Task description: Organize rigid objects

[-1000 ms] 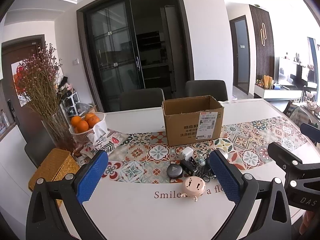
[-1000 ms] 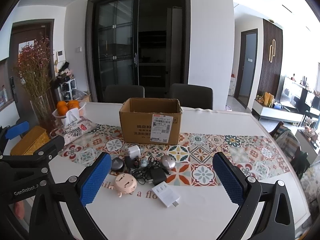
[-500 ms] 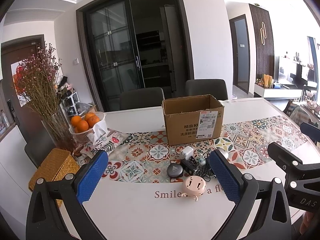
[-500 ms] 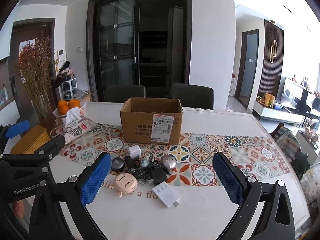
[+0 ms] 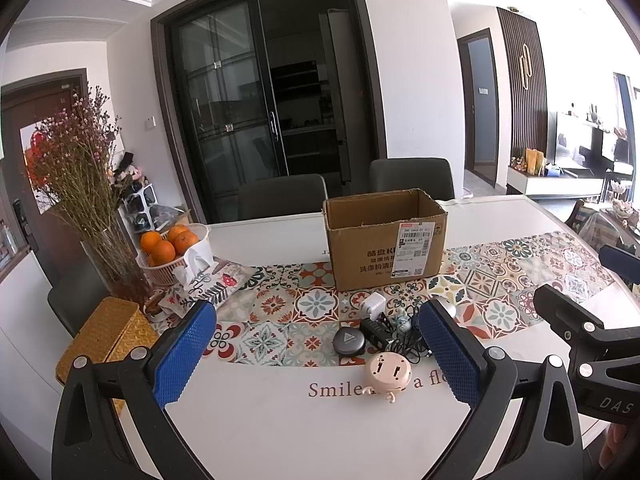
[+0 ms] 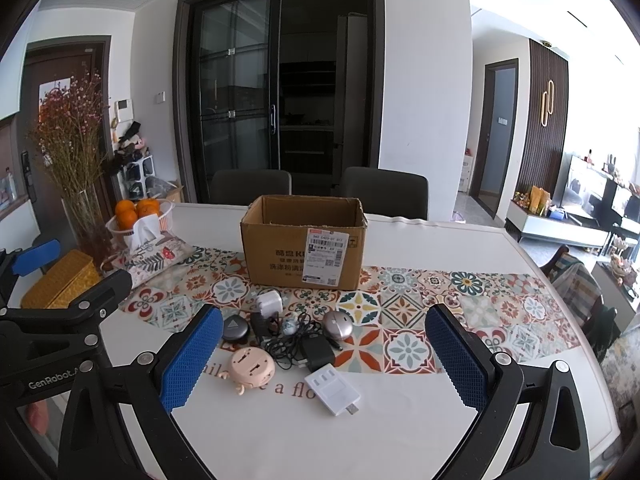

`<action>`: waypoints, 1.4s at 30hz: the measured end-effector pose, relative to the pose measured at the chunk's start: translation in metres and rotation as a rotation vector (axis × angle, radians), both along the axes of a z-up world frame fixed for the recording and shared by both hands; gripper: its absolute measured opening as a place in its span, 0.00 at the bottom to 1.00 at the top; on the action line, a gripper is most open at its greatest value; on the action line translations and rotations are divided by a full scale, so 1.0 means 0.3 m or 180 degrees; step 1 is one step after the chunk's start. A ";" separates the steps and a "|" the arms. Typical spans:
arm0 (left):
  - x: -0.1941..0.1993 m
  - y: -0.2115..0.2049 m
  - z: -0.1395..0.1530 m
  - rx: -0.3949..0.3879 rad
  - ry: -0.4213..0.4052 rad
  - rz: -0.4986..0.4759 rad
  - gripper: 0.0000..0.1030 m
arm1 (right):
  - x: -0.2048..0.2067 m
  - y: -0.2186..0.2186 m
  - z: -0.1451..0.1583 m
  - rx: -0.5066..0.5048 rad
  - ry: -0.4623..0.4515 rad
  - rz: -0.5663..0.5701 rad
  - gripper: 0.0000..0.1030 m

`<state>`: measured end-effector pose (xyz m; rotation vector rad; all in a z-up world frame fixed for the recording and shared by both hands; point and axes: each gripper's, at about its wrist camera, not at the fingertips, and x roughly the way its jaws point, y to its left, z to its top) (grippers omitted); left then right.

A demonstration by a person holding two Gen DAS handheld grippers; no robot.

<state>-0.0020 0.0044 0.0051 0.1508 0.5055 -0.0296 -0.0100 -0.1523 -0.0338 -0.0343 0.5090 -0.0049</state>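
My left tongs (image 5: 316, 356) hang released at the bottom of the left wrist frame, blue pads wide apart with nothing between them, and my right tongs (image 6: 324, 356) sit the same way at the bottom of the right wrist frame, spread and holding nothing. Just beyond them, in the lower centre of both frames, a small clutter lies on the white bench (image 6: 400, 432): a round pale pink plastic gadget with little feet (image 6: 252, 368), a flat white rectangular USB adapter (image 6: 332, 391) nearest me, a black power brick with tangled black cord (image 6: 316, 352), a round black puck with a triangle mark (image 6: 235, 326), a white cube-shaped wall charger (image 6: 269, 304) and a rounded silver-grey case (image 6: 337, 324). Behind the clutter, at frame centre, an open brown cardboard box with a white shipping label (image 6: 304, 240) stands upright on the patterned tile-print runner (image 6: 460, 300). At middle left I see a white basket of oranges (image 5: 172, 248), a glass vase of dried pink flowers (image 5: 80, 184) and a yellow woven box (image 5: 104, 336).
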 end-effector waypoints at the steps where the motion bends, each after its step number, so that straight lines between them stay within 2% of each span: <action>1: 0.002 0.000 -0.001 0.0001 0.0003 -0.0002 1.00 | 0.001 0.001 0.000 -0.0003 -0.0003 -0.0003 0.99; 32: 0.022 -0.002 -0.007 -0.0007 0.0044 -0.0023 1.00 | 0.009 0.006 -0.007 0.0001 0.0012 0.0009 0.99; 42: 0.062 -0.031 -0.091 -0.0015 0.0292 -0.0087 1.00 | 0.046 -0.003 -0.071 -0.0035 0.0162 0.0066 0.99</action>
